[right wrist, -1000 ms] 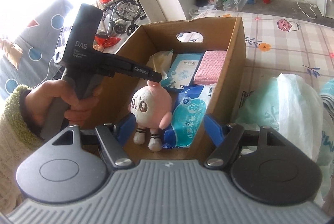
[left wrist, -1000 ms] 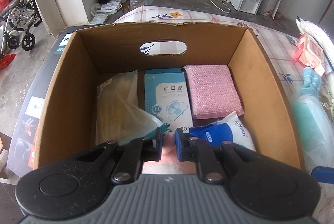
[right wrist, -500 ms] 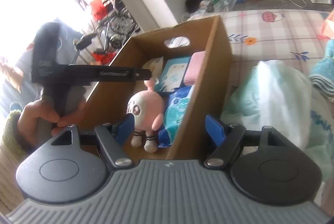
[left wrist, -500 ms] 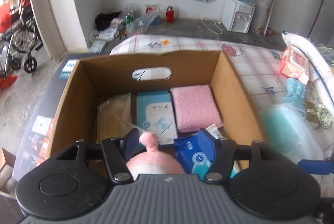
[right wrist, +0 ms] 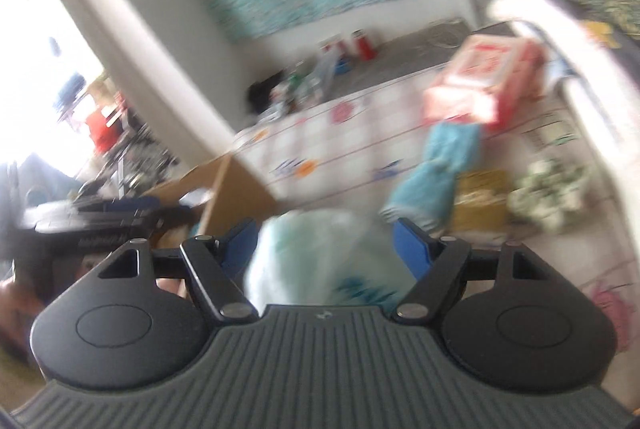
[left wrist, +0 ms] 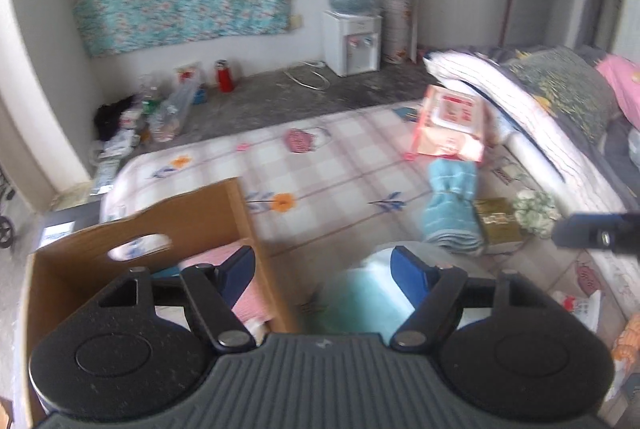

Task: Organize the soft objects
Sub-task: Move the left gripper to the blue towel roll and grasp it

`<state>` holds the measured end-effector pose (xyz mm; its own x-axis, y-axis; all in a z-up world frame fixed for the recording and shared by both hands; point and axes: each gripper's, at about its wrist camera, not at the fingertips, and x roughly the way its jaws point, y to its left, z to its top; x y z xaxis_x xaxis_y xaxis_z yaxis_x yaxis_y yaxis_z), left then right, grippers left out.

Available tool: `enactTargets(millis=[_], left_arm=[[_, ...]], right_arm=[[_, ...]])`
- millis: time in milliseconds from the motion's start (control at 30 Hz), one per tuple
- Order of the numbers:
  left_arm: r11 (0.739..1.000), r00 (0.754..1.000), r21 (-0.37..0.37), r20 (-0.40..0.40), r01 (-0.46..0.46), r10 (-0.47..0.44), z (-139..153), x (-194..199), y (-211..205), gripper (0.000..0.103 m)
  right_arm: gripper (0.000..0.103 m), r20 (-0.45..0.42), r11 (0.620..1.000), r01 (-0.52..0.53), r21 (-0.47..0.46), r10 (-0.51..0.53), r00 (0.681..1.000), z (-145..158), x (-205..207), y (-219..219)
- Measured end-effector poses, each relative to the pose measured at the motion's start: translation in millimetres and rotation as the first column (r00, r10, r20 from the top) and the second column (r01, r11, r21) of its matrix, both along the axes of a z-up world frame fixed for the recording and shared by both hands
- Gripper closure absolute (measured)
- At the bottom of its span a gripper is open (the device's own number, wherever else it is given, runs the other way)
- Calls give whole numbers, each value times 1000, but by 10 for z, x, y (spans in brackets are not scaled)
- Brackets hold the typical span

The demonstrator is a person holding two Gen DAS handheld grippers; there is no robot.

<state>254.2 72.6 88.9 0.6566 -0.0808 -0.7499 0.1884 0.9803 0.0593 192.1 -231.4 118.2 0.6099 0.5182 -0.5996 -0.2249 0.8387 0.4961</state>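
Claw on the left (left wrist: 322, 271): jaws just opened, apart, nothing between; right claw (right wrist: 324, 243) also apart, straddling the pale green bag (right wrist: 320, 261) on the bed (left wrist: 340, 165), beside the cardboard box (left wrist: 248, 221). Risks: both views blurred; a hasty pinch may catch only slippery film, or clip the box wall.
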Motion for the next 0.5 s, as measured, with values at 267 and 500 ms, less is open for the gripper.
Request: enactTargets(millis=[267, 500], left_arm=[[988, 968, -49, -200, 146, -153, -530, 707, -828, 29], [986, 926, -28, -340, 166, -166, -967, 1242, -1207, 34]], right_arm=[[28, -220, 974, 148, 171, -109, 969, -505, 1061, -865], [28, -353, 974, 172, 150, -110, 929, -1011, 1868, -791]])
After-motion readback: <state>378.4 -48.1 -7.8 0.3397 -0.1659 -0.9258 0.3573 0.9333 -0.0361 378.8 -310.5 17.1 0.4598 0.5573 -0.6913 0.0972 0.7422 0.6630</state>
